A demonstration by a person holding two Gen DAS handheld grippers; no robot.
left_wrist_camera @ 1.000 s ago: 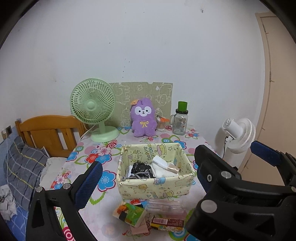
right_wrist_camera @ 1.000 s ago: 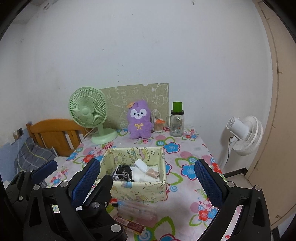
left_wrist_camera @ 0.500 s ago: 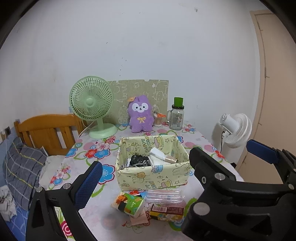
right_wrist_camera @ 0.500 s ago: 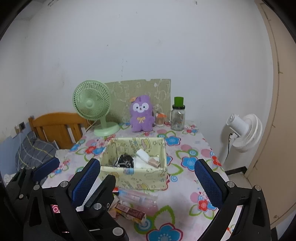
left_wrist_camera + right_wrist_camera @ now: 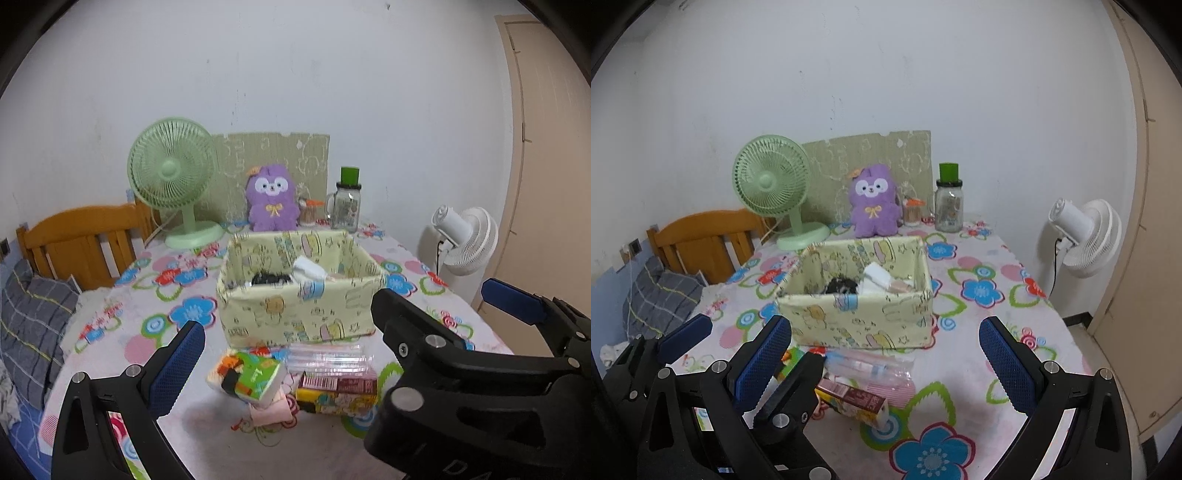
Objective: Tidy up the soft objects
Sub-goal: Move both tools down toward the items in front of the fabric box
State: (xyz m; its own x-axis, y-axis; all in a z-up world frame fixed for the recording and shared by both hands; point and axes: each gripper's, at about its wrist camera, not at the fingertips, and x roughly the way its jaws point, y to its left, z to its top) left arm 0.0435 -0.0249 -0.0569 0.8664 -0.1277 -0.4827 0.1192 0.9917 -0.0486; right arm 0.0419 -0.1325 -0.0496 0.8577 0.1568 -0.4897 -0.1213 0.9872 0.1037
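Note:
A pale yellow fabric basket (image 5: 295, 314) (image 5: 857, 317) stands mid-table, holding a black item (image 5: 269, 278) and a white folded item (image 5: 308, 269). In front of it lie a green tissue pack (image 5: 255, 376), a clear plastic pack (image 5: 325, 360), a brown and yellow carton (image 5: 336, 391) and a pink cloth (image 5: 269, 410). A purple plush toy (image 5: 272, 201) (image 5: 873, 203) sits at the back. My left gripper (image 5: 295, 332) is open, its right finger hidden behind the right gripper. My right gripper (image 5: 886, 332) is open and empty. Both hover before the near items.
A green desk fan (image 5: 171, 177) and a glass jar with a green lid (image 5: 347, 206) stand at the back of the flowered table (image 5: 979, 291). A white floor fan (image 5: 1082, 236) is on the right, a wooden bed frame (image 5: 81, 243) and plaid pillow (image 5: 33, 321) on the left.
Both grippers have drawn back from the basket and sunk lower, so the items in front of it show more fully. Both stay open.

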